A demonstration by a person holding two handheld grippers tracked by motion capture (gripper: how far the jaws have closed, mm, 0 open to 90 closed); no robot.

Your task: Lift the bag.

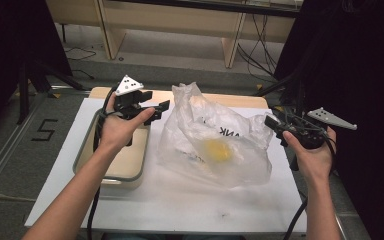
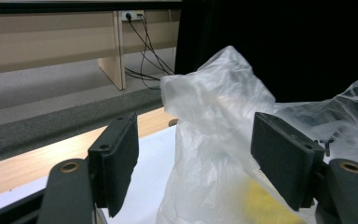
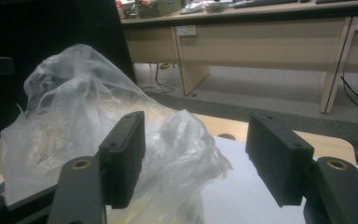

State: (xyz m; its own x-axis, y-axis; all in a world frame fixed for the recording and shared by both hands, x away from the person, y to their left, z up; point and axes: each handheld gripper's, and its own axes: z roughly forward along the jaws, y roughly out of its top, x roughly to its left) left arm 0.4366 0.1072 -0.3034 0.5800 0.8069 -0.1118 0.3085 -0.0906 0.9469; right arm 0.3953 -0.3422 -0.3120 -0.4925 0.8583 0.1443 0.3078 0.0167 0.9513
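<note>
A crumpled clear plastic bag point(image 1: 212, 137) stands in the middle of the white table top, with a yellow object point(image 1: 218, 150) inside it and dark print on its side. My left gripper point(image 1: 159, 111) is open just left of the bag's upper edge. In the left gripper view the bag point(image 2: 214, 116) rises between the two black jaws, and the yellow object point(image 2: 265, 207) shows low behind the plastic. My right gripper point(image 1: 275, 129) is open at the bag's right edge. In the right gripper view the bag point(image 3: 74, 121) lies to the left, behind the left jaw.
A shallow cream tray with a metal rim point(image 1: 82, 145) lies under my left forearm at the table's left side. The white sheet point(image 1: 180, 200) covers the table. Wooden desks and cables point(image 1: 260, 47) stand beyond the far edge.
</note>
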